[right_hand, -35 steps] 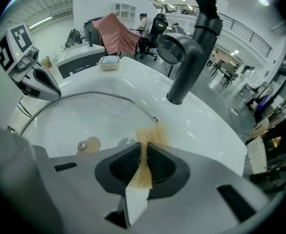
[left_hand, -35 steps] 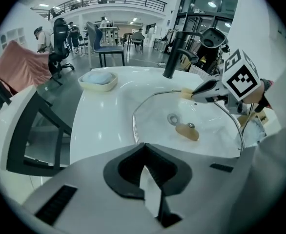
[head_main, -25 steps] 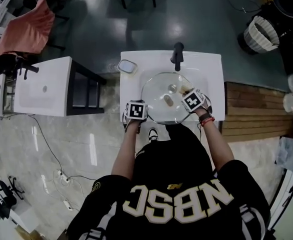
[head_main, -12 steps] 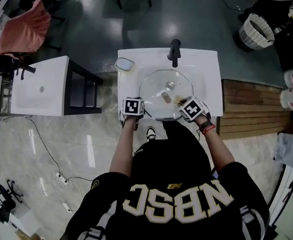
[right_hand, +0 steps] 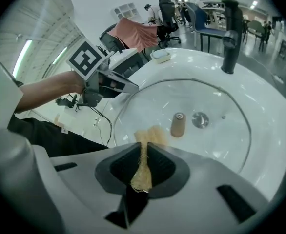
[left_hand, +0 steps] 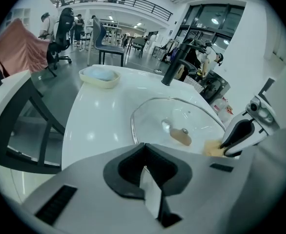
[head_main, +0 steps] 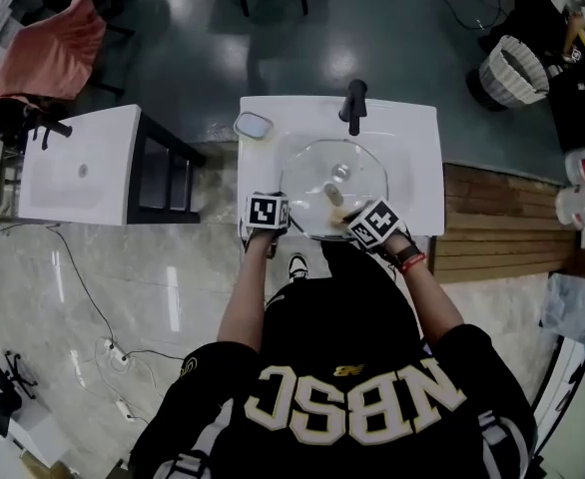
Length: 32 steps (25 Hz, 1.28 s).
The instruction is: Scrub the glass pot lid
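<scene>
A round glass pot lid (head_main: 334, 173) with a wooden knob (head_main: 332, 197) lies over the white sink basin (head_main: 412, 148). My left gripper (head_main: 286, 221) is shut on the lid's near left rim; a pale sliver of that rim sits between its jaws in the left gripper view (left_hand: 144, 172). My right gripper (head_main: 357, 220) is at the lid's near edge, shut on a tan scrub pad (right_hand: 150, 134). The pad presses on the glass (right_hand: 201, 101) close to the knob (right_hand: 177, 124). From the left gripper view the pad (left_hand: 212, 148) shows at the right gripper's tip.
A black faucet (head_main: 353, 108) stands at the back of the basin, with a soap dish (head_main: 254, 126) at the back left corner. A white side table (head_main: 78, 168) is to the left, wooden boards (head_main: 502, 223) to the right, and a white basket (head_main: 520, 68) at far right.
My right gripper has slid the scrub pad from the lid's right side toward its near edge and leftward. The left gripper has kept its hold on the rim.
</scene>
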{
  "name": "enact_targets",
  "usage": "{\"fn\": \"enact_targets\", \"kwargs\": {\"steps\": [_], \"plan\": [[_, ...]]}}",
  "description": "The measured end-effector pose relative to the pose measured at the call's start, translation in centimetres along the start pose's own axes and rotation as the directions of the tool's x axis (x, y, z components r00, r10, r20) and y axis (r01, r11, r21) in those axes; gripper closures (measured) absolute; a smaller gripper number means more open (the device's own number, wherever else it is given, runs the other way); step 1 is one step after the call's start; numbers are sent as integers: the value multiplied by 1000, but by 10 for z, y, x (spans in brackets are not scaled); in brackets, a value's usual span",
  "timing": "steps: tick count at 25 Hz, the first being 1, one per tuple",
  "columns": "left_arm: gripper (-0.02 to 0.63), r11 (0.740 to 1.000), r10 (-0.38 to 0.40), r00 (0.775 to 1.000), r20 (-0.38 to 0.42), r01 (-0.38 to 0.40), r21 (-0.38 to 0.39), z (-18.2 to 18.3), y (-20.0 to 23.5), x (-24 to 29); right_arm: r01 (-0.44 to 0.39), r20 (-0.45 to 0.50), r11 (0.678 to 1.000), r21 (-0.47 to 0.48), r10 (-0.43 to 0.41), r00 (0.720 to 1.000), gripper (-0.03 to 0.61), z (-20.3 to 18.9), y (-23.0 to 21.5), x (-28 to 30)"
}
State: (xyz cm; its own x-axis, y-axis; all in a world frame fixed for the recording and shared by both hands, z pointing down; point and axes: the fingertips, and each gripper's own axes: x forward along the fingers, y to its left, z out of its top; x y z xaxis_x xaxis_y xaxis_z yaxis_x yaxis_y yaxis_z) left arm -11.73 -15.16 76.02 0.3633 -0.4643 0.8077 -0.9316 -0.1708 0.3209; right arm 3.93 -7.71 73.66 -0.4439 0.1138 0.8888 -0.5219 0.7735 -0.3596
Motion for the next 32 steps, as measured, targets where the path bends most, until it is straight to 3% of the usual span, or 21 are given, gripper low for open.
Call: {"fn": "enact_targets", "kwargs": {"steps": [3,15,23,27,32], "plan": [[598,1000,-6,1000,5,6,-1,1,1,0,-71,15,997,0,71,997,532,10,19,9],[598,993,-84,996,-11,82,-88,-1,1,1,-164,-7,982,-94,165,986,534,59,46,48],[598,990,-92,995,-25,89,-114,-5,1,2,-112,21,982,-151,116,993,535,106,20,77],[598,989,-93,995,-29,89,-120,-4,0,2,-16,53,977,-214,28,998,537,128,-3,82],[598,992,-82,996,-37,78,-100,-4,0,2,21,93,971,-238,1,996,537,153,-27,87]]}}
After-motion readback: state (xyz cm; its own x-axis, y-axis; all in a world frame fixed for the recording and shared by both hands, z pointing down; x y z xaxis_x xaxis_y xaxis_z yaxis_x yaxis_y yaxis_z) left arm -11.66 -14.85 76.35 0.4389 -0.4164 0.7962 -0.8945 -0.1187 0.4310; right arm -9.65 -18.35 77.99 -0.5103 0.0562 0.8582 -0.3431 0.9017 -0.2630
